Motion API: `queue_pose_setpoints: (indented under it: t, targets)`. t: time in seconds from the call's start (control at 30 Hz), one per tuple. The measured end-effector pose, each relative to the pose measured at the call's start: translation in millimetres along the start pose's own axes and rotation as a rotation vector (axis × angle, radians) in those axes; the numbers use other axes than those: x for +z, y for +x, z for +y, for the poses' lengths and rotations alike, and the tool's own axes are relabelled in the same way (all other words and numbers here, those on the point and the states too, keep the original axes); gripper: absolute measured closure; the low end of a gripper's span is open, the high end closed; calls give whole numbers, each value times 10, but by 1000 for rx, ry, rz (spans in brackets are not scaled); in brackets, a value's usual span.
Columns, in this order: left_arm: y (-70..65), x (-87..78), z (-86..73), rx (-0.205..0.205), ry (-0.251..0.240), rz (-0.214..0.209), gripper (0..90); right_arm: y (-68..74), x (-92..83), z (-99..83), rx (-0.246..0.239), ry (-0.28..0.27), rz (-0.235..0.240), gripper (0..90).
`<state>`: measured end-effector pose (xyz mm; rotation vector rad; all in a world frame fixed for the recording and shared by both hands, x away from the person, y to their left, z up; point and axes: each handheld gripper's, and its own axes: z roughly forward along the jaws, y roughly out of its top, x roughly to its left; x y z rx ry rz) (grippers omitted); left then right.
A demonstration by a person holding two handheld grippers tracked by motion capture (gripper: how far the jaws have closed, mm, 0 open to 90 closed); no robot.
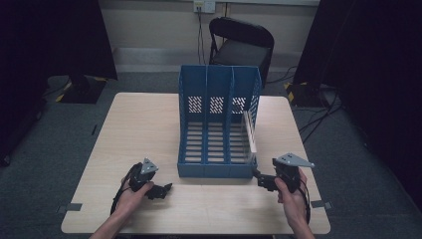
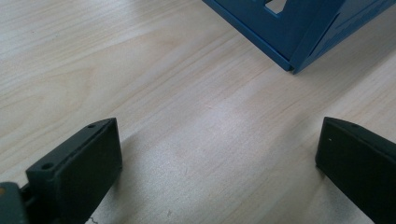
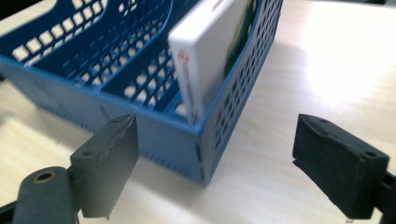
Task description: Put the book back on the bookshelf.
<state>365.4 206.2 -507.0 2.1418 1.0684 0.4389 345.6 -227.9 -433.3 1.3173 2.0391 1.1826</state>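
Standing in the blue file rack (image 3: 154, 88), a white book (image 3: 198, 60) bears unreadable print.

- One blue rack (image 1: 217, 149) on the tabletop (image 1: 139, 129), split into three slots.
- One white book (image 3: 205, 56), standing in the rack's rightmost slot.
- Two tongs: the left (image 1: 161, 190) and the right (image 1: 261, 179), each with two black jaws set wide apart, nothing between them.
- Two hands, one (image 1: 133, 195) on the left tongs, one (image 1: 291, 195) on the right.
- One black chair (image 1: 241, 45) behind the tabletop.
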Motion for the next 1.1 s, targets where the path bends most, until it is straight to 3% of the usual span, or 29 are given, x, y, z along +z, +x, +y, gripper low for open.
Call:
queue_pose_setpoints:
  t: [0.2, 0.37, 0.47, 0.6, 0.67, 0.83, 1.1]
  targets:
    - [2, -1, 0, 3, 0, 1, 0, 0, 3, -195, -31, 52, 21, 140]
    - [-1, 0, 1, 0, 1, 0, 0, -61, 112, -366, -17, 100, 39, 141]
    - [-2, 0, 1, -1, 1, 2, 0, -118, 218, -479, 22, 152, 45, 161]
    - [-3, 0, 1, -2, 1, 2, 0, -121, 304, -522, -8, 201, 27, 146]
    - [-2, 0, 1, -1, 1, 2, 0, -111, 348, -545, -18, 222, 41, 124]
    - [-3, 1, 2, 0, 1, 2, 0, -43, 390, -603, -123, 193, 4, 109]
    - [-4, 3, 3, -1, -1, 1, 0, -41, 403, -611, -121, 185, 4, 99]
